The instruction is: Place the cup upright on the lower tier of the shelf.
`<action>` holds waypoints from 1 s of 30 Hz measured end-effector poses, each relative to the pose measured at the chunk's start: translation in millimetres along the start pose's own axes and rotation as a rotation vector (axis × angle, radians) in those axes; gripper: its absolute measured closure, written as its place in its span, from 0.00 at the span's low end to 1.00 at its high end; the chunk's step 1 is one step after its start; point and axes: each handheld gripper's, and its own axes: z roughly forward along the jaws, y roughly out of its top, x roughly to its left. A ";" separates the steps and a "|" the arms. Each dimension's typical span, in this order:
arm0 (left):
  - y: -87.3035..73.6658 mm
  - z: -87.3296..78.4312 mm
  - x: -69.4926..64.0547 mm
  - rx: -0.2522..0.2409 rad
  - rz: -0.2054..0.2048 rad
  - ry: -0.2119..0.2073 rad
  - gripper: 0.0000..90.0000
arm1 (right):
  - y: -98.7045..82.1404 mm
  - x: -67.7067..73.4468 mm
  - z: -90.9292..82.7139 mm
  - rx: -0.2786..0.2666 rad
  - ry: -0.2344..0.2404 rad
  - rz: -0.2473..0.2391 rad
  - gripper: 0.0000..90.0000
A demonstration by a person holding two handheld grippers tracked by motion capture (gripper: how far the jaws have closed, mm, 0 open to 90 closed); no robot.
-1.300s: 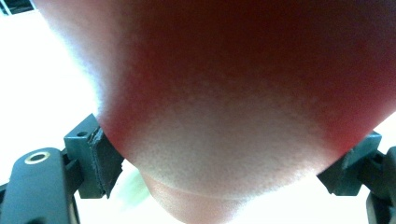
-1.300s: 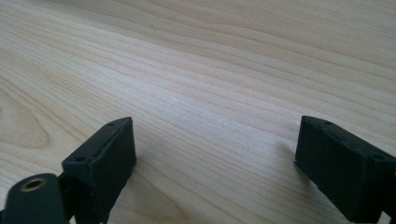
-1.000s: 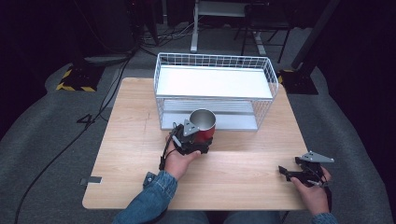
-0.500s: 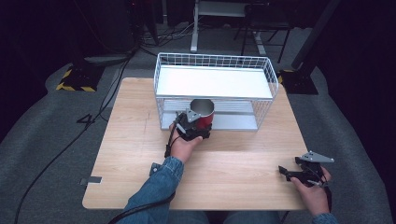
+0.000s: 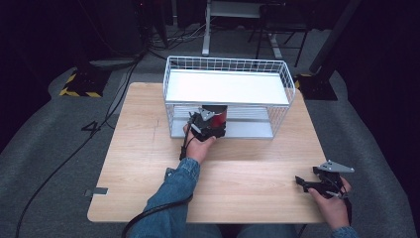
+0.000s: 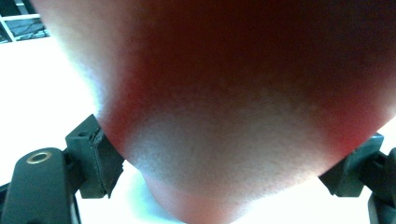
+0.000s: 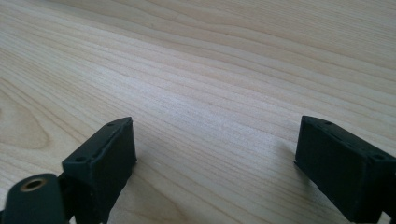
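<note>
A red cup (image 5: 218,113) with a metal inside stands in the lower level of the white wire rack (image 5: 228,87), under its white top shelf, which hides the cup's mouth. My left gripper (image 5: 212,122) is shut on the cup from the near side. In the left gripper view the cup's red wall (image 6: 233,116) bulges between the two black pads (image 6: 100,154), which press on it. At the table's near right my right gripper (image 5: 303,184) rests open on the wood, and in its own view nothing but bare wood lies in the right gripper's (image 7: 215,154) wide gap.
The rack stands at the far middle of the wooden table (image 5: 143,153). A black cable (image 5: 153,213) trails from the left sleeve off the near edge. Dark floor, cables and stands surround the table.
The left hand has carried the red cup away from the person, from in front of the rack to under its top shelf. The right hand has stayed put.
</note>
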 end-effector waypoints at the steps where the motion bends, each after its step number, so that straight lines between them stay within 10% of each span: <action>1: 0.4 2.2 -0.2 -0.007 -0.008 -0.004 0.18 | 0.0 0.0 0.0 0.000 0.000 0.000 0.14; 13: 3.7 23.7 -3.8 -0.025 -0.019 0.033 0.18 | 0.0 0.0 0.0 0.000 0.000 0.000 0.14; 21: 1.2 37.5 -3.5 -0.025 -0.005 -0.043 0.18 | 0.0 0.0 0.0 0.000 0.000 0.000 0.14; 23: -0.2 38.3 -5.2 -0.033 -0.027 0.006 0.18 | 0.0 0.0 0.0 0.000 0.000 0.000 0.14; 30: -3.6 44.7 -6.0 -0.066 0.037 -0.024 0.17 | 0.0 0.0 0.0 0.000 0.000 0.000 0.14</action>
